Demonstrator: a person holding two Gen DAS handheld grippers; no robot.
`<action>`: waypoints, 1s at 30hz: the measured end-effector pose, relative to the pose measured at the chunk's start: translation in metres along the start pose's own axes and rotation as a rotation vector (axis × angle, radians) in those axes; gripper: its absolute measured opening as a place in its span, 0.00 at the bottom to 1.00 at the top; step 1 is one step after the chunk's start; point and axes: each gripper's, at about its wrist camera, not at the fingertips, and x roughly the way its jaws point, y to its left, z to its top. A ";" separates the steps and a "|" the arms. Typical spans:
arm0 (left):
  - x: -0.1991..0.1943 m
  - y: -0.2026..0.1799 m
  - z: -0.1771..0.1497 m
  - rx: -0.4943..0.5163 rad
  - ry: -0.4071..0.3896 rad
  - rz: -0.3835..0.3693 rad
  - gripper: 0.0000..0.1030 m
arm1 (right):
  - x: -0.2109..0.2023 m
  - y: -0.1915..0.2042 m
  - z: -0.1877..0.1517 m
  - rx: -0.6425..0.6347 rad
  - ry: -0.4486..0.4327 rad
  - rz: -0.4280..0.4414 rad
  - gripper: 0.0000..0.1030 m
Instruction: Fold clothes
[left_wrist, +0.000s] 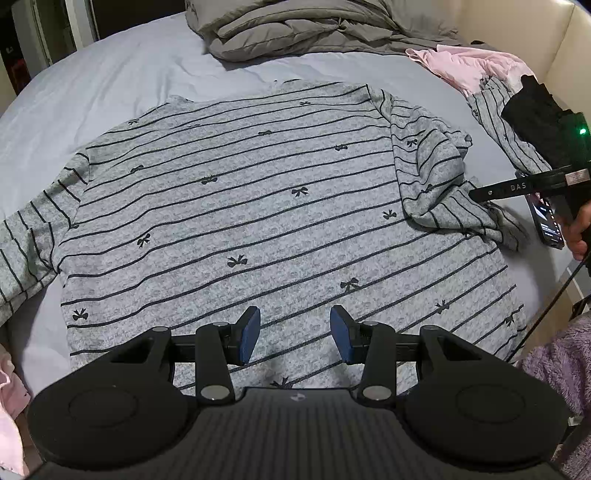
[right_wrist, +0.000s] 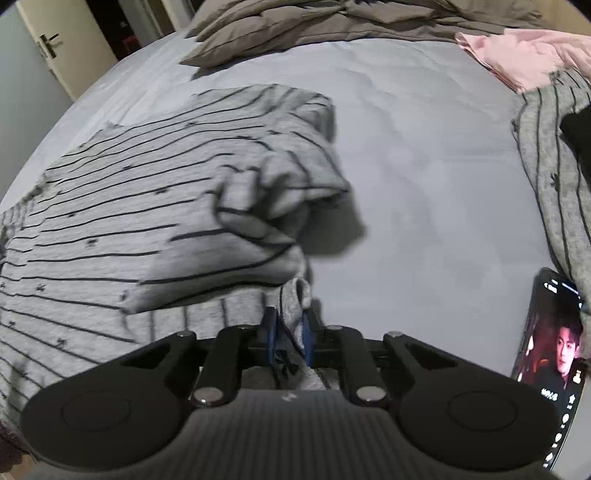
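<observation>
right tool (right_wrist: 290, 334) pinching sleeve (right_wrist: 295, 295) of striped top (left_wrist: 240, 206) | left tool (left_wrist: 294, 334) hanging open, empty | risk: thin pinch slipping, sleeve bunching at frame centre

Left gripper (left_wrist: 295, 334): I see black linkage, silver pivot screws, blue pads inside the jaws.
Right gripper (right_wrist: 290, 332): same build; lettering possibly "DAS".

Legible text: the letters "DAS" in pale print on the black finger of the right gripper (left_wrist: 476, 194), seen from the left wrist view. The phone (right_wrist: 550, 354) on the bed shows white on-screen characters, too small to read. A small label on that gripper's body is illegible.
</observation>
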 end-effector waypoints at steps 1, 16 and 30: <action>-0.002 0.000 0.000 -0.004 -0.004 0.000 0.38 | -0.005 0.005 0.001 -0.007 -0.009 0.002 0.13; -0.024 0.003 -0.008 -0.009 -0.057 -0.035 0.38 | -0.115 0.137 -0.043 -0.353 -0.043 0.292 0.11; -0.017 0.002 -0.008 -0.012 -0.051 -0.076 0.38 | -0.091 0.193 -0.140 -0.595 0.303 0.421 0.11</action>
